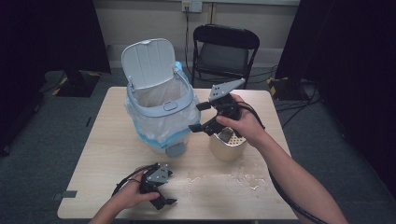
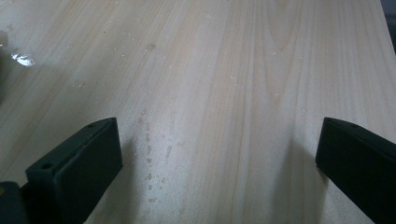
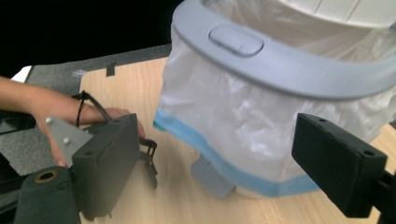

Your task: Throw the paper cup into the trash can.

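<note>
Plastic-lined bin [image 1: 161,109] — beige cup [image 1: 227,145] beside right gripper [image 1: 200,116]

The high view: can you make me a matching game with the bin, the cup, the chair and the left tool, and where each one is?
Things:
1. bin
2. cup
3. chair
4. left tool

Places:
A. on the floor behind the table
B. near the table's front edge, jaws open
C. on the table with its lid up and a plastic bag inside
D. on the table just under the right tool

Pairs: 1-C, 2-D, 3-A, 4-B
</note>
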`<state>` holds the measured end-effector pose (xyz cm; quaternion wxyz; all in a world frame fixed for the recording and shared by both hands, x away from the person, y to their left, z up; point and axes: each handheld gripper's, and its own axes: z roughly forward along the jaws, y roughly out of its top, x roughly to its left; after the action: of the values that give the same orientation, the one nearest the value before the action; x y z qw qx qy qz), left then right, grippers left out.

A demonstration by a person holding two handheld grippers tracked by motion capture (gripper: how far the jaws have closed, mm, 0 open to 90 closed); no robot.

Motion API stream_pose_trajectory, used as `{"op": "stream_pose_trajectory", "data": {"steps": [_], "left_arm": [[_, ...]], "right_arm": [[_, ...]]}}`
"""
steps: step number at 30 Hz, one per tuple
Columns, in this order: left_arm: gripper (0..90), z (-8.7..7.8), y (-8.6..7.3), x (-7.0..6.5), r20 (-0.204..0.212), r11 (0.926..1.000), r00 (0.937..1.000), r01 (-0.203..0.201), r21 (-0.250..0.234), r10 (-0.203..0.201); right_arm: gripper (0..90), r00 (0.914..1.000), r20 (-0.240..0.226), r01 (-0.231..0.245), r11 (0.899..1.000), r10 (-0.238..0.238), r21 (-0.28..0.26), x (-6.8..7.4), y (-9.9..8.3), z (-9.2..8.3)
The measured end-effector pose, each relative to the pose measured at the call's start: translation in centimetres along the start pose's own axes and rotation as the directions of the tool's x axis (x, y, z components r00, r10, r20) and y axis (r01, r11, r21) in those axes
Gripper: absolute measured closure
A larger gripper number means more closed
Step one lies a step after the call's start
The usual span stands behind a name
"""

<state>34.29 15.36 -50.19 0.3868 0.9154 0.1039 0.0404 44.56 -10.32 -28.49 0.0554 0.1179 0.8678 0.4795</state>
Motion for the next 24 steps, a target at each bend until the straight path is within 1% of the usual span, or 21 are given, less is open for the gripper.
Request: {"op": "stream_pose_trajectory", "data": {"steps": [7, 12, 16, 17, 20, 24], "left_arm": [[0.0, 0.0, 0.0, 0.0, -0.002, 1.0000, 1.0000, 0.000, 0.003, 0.000], [0.0, 0.0, 0.0, 0.0, -0.002, 1.0000, 1.0000, 0.000, -0.002, 0.000], [0.0, 0.0, 0.0, 0.0, -0.001, 1.0000, 1.0000, 0.000, -0.001, 0.000], [0.0, 0.0, 0.0, 0.0, 0.002, 1.0000, 1.0000, 0.006, -0.002, -0.006], [0.0, 0.0, 0.0, 0.0, 0.002, 1.0000, 1.0000, 0.006, -0.001, -0.006], [0.0, 0.0, 0.0, 0.0, 0.001, 1.0000, 1.0000, 0.005, 0.003, -0.005]], "right_arm": [[14.5, 0.9999, -0.010, -0.007, 1.000, 0.007, -0.003, 0.3, -1.8, -0.2], [14.5, 0.9999, -0.013, 0.004, 1.000, -0.004, 0.002, 0.8, -3.0, -0.3], [14.5, 0.9998, -0.019, 0.010, 1.000, -0.010, 0.007, 1.3, -4.1, 0.0], [14.5, 0.9997, -0.022, 0.010, 1.000, -0.010, 0.007, 1.4, -4.3, 0.0], [14.5, 0.9995, -0.027, 0.018, 1.000, -0.018, 0.019, 1.8, -5.1, 0.3], [14.5, 0.9994, -0.032, 0.014, 1.000, -0.013, 0.022, 2.3, -6.1, 0.7]]}}
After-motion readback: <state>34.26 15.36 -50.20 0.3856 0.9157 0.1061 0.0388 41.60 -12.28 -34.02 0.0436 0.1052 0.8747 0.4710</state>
